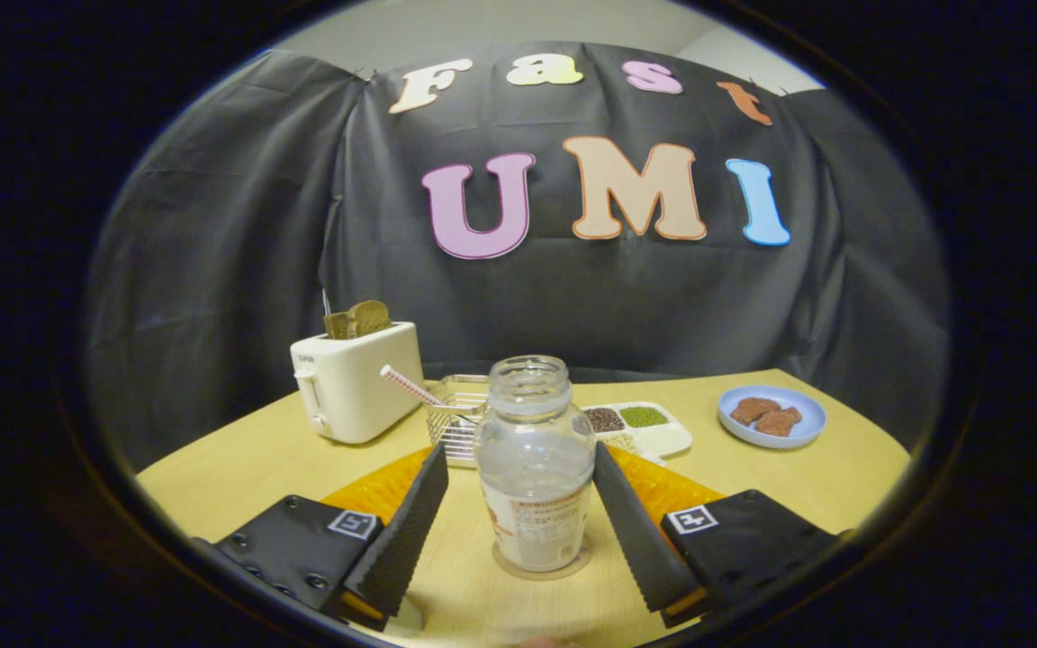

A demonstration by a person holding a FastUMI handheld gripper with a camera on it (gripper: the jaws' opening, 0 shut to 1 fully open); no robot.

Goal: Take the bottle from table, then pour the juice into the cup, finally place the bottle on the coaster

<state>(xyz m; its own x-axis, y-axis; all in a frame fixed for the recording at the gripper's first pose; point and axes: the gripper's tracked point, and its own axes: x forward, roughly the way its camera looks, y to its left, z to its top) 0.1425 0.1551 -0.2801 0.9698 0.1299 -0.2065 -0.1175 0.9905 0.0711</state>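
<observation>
Bottle stood upright on a round coaster on the tabletop, right between the two fingers of the claw. Its mouth was uncapped and it looked nearly empty, with a label around its lower half. The claw was spread apart, each finger a clear gap away from the glass, neither one touching it.

Just beyond the bottle sat a small wire basket, and a red-and-white striped straw slanted out of something in front of it; whether that was the cup I could not tell, as the bottle and left finger covered it. To the left of the basket was a cream toaster with two brown slices of toast poking out of the top. To the right of the bottle, farther back, lay a white divided tray with dark and green grains in its compartments. Well off to the right was a pale blue plate carrying a couple of brown pieces. An orange mat showed on both sides, behind the fingers.
</observation>
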